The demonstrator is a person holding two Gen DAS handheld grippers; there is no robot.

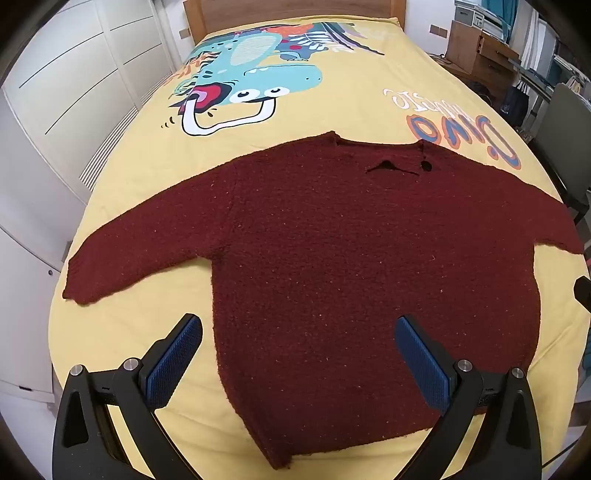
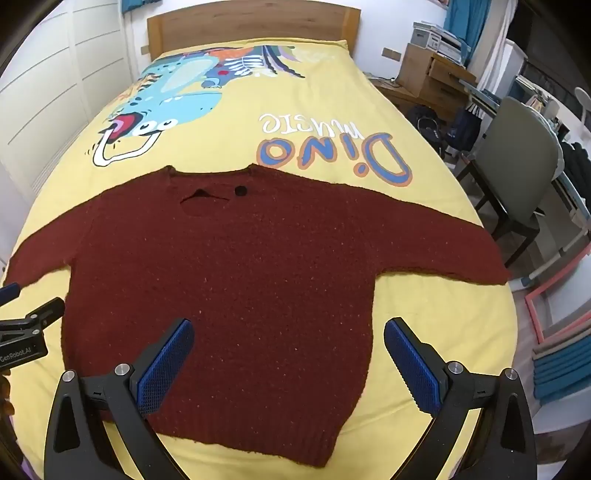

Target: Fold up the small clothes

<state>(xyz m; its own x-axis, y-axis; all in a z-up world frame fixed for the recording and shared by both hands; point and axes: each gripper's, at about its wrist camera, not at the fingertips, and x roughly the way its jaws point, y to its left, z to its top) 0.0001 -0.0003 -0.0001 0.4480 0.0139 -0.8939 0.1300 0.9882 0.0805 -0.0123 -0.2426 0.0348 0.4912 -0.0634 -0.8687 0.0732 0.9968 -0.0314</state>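
Observation:
A small dark red knitted sweater lies flat on the yellow bed cover, both sleeves spread out, neck toward the headboard, hem toward me. It also shows in the right wrist view. My left gripper is open and empty, hovering over the sweater's lower left part near the hem. My right gripper is open and empty above the lower right part. The left gripper's side shows at the left edge of the right wrist view.
The bed has a yellow dinosaur-print cover and a wooden headboard. White wardrobe doors stand on the left. A grey chair, wooden drawers and bags stand on the right, close to the bed's edge.

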